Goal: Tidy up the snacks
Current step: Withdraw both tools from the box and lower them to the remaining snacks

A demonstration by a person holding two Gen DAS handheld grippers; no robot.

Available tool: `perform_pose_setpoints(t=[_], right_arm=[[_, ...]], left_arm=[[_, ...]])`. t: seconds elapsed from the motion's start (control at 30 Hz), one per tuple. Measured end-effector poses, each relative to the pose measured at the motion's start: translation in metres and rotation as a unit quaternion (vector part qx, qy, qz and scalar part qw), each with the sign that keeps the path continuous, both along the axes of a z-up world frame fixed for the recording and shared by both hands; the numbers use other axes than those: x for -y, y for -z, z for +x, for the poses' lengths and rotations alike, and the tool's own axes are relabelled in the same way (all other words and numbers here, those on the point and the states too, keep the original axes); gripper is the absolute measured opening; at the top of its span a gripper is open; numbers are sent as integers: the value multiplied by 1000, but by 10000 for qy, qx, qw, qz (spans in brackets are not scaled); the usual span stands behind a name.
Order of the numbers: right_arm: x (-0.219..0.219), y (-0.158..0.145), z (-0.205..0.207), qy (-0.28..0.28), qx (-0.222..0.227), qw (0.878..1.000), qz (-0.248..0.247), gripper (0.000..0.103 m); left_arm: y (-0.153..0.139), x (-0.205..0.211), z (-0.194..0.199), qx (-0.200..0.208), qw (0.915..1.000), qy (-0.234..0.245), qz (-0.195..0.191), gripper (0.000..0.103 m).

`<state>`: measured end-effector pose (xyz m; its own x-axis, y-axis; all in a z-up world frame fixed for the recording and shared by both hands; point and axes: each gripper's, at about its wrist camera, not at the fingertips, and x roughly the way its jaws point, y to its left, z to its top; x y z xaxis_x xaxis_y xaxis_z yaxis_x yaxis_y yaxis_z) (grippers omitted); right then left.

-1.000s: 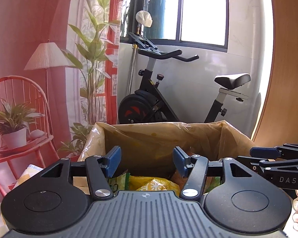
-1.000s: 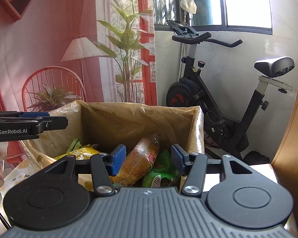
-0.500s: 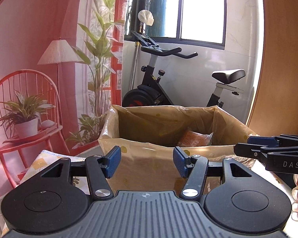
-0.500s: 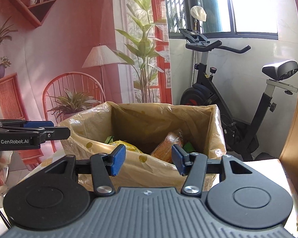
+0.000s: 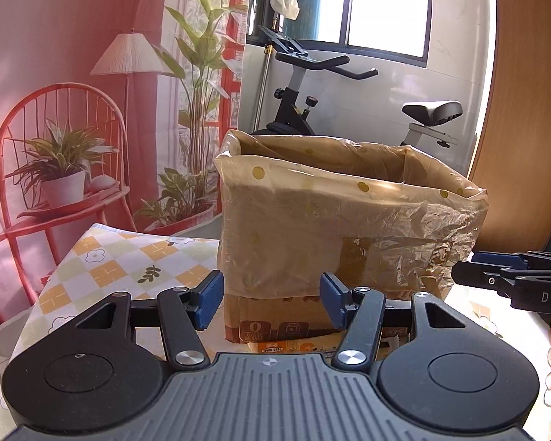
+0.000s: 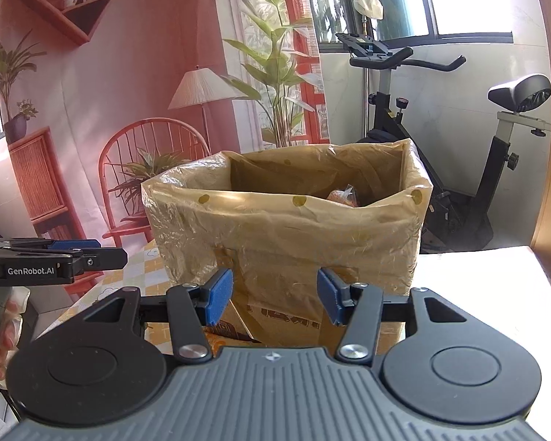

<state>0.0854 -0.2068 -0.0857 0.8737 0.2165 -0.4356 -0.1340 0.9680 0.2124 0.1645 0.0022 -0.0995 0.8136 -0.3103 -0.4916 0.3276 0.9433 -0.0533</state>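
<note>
A cardboard box lined with a yellowish dotted plastic bag (image 5: 349, 220) stands on the table straight ahead; it also shows in the right wrist view (image 6: 286, 228). An orange snack packet (image 6: 343, 196) peeks over its rim; the other contents are hidden. My left gripper (image 5: 272, 299) is open and empty, in front of the box's near side. My right gripper (image 6: 274, 299) is open and empty, also in front of the box. Each gripper shows side-on in the other's view, the right (image 5: 510, 281) and the left (image 6: 66, 259).
The table carries a checked flower-print cloth (image 5: 121, 268). An orange-printed packet (image 5: 294, 347) lies at the box's foot. An exercise bike (image 6: 440, 128) stands behind the box. A wooden panel (image 5: 525, 110) rises at the right. A printed room backdrop (image 5: 73, 92) hangs at the left.
Both grippers have pulled back and down from over the box's opening to in front of its near side. The snacks inside have dropped out of sight. Both stayed open.
</note>
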Motion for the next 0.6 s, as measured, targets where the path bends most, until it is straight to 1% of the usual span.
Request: perform_pose_setpoints(t=[0.17, 0.37, 0.5, 0.6], right_arm=[[-1, 26, -2, 63, -286, 9996, -44, 55], [3, 51, 3, 136, -601, 9981, 13, 55], [5, 64, 9, 160, -776, 9968, 54, 55], [7, 73, 14, 187, -905, 9957, 102, 55]], left_arm=[[20, 2, 5, -221, 9997, 66, 65, 60], [48, 12, 25, -477, 9982, 336, 121, 60], [73, 18, 45, -687, 9958, 608, 74, 60], [85, 23, 58, -808, 9927, 893, 59, 59]])
